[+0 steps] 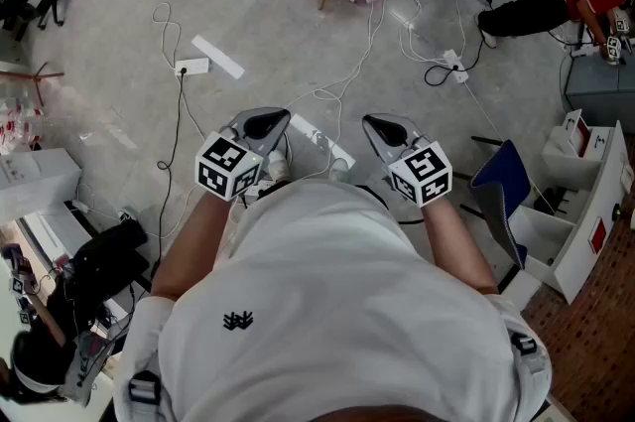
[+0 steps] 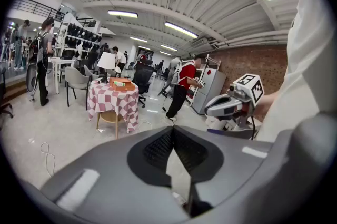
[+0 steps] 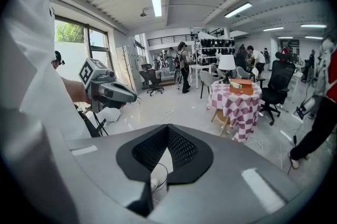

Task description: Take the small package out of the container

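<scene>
Holding left gripper and right gripper side by side just ahead of the white shirt, both tipped forward and down over the floor. Checked left gripper view: found jaws together at the tips, nothing between them. Checked right gripper view and found the same, closed tip to tip and empty. Located table with red-and-white checked cloth far across the room, well apart from both grippers. Found orange container sitting on top of the table, with small package (green and white) at its upper edge; too small to tell whether lying inside or resting on the rim. Noted white cables and a power strip lying on the floor between the grippers and the table.
</scene>
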Demonstrator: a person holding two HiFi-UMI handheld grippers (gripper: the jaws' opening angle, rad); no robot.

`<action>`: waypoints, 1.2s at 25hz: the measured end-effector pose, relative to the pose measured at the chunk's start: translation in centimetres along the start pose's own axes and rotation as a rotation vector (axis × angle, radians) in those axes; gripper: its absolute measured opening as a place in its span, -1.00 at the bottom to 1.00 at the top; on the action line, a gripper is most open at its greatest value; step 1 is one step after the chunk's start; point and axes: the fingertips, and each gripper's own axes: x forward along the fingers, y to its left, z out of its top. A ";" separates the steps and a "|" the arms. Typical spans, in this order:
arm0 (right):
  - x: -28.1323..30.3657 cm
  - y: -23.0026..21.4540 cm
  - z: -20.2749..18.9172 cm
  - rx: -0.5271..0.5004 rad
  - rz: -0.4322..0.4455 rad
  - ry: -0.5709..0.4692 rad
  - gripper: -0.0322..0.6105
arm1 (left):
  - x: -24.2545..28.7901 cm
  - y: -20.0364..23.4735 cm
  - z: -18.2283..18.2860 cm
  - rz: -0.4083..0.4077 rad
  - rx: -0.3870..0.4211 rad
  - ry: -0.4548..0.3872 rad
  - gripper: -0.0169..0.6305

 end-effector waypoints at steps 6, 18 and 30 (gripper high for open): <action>-4.3 -6.5 -2.0 0.003 -0.021 -0.038 -0.90 | 5.5 -1.4 3.5 0.063 0.020 -0.033 -0.78; -4.9 -14.2 -4.2 0.068 -0.019 -0.044 -0.90 | 13.5 -5.2 6.1 0.018 0.051 0.007 -0.77; 5.8 -24.7 5.8 0.031 -0.125 -0.005 -0.84 | 21.2 8.7 15.7 -0.076 0.093 -0.041 -0.72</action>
